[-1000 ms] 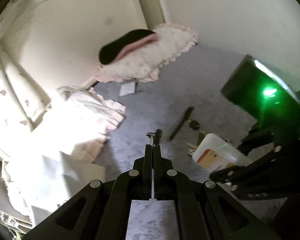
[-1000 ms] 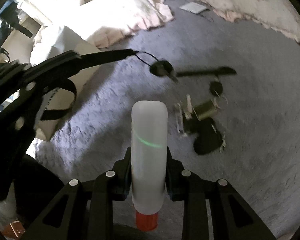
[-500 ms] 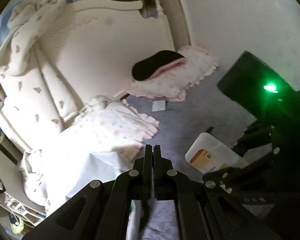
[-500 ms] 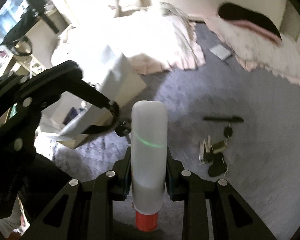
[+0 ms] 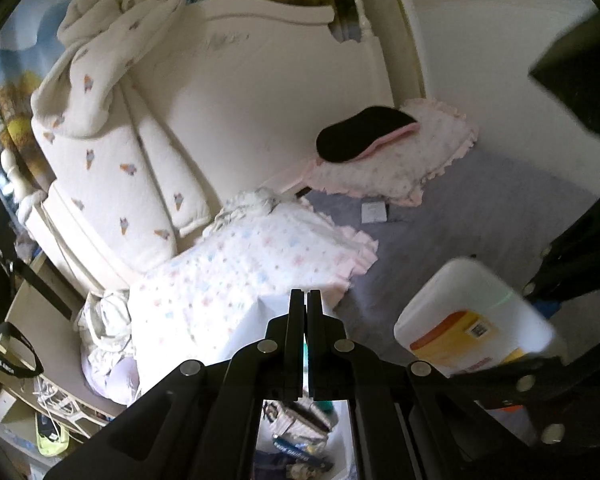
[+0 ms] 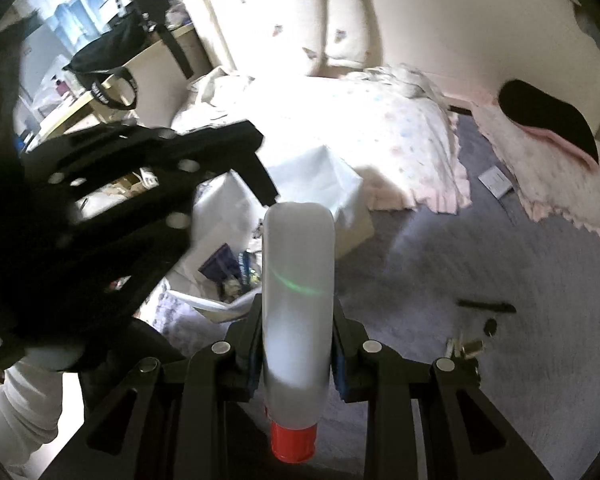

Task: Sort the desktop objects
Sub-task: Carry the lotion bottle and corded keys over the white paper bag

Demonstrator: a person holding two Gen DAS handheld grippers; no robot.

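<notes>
My right gripper (image 6: 298, 276) is shut on a white plastic bottle (image 6: 298, 288) with a red cap; the bottle also shows in the left wrist view (image 5: 476, 320) with an orange label. My left gripper (image 5: 305, 300) is shut, its jaws pressed together with nothing visible between them, and it hangs over an open white box (image 6: 236, 276) holding several small items. In the right wrist view the left gripper (image 6: 260, 160) is a blurred black shape above that box. A black pen (image 6: 486, 305) and a bunch of keys (image 6: 466, 346) lie on the grey bed sheet (image 6: 500, 260).
A pastel dotted blanket (image 5: 256, 272) lies beyond the box. A pink frilled pillow (image 5: 400, 168) with a black and pink item (image 5: 360, 136) on it lies by the white headboard (image 5: 260, 92). A small white packet (image 5: 374, 212) lies on the sheet. A desk with a black bag (image 6: 108, 64) stands at left.
Both grippers swung left and up, away from the keys and pen, to above the white box. The small black key fob hanging from the left gripper's tips is no longer visible.
</notes>
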